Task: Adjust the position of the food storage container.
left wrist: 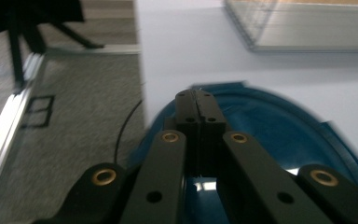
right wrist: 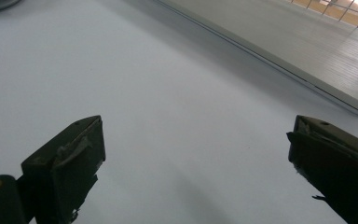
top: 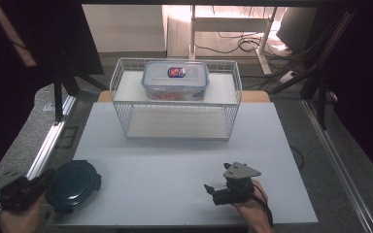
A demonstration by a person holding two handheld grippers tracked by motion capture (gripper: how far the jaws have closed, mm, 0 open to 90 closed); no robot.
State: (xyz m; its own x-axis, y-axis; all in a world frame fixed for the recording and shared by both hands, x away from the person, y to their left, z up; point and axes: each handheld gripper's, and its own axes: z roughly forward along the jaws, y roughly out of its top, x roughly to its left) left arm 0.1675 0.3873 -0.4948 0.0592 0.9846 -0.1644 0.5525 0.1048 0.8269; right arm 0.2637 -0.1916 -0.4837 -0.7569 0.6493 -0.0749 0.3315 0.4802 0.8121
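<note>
Your round dark-blue lidded container [top: 73, 185] sits at the near left corner of the white table top [top: 184, 160], its edge close to the table's left rim, and your left gripper [left wrist: 198, 109] reaches over it with its two black jaws pressed flat together; in the left gripper view nothing shows between the tips, which lie over the container's far rim, so judge them as closed on themselves, not on the lid. The risk from here is a push rather than a grasp: closed tips nudging the rim could slide the container, and with so little table beside it the container could tip over the rim towards the floor. Your right gripper [top: 219, 190] rests near the front edge on the right, jaws held wide apart over bare table, well away from the container, so it gives no support if the container skids. Further back stands the white wire basket rack [top: 177, 99] with a clear rectangular food box [top: 176, 80] on its upper shelf. Whether the closed tips actually touch the blue lid or hover just above it you cannot tell, since the left gripper view is blurred and the gripper's own links cover the near part; the container's side clips are hard to make out, and your left hand [top: 19, 213] is cut off at the bottom of the high view
</note>
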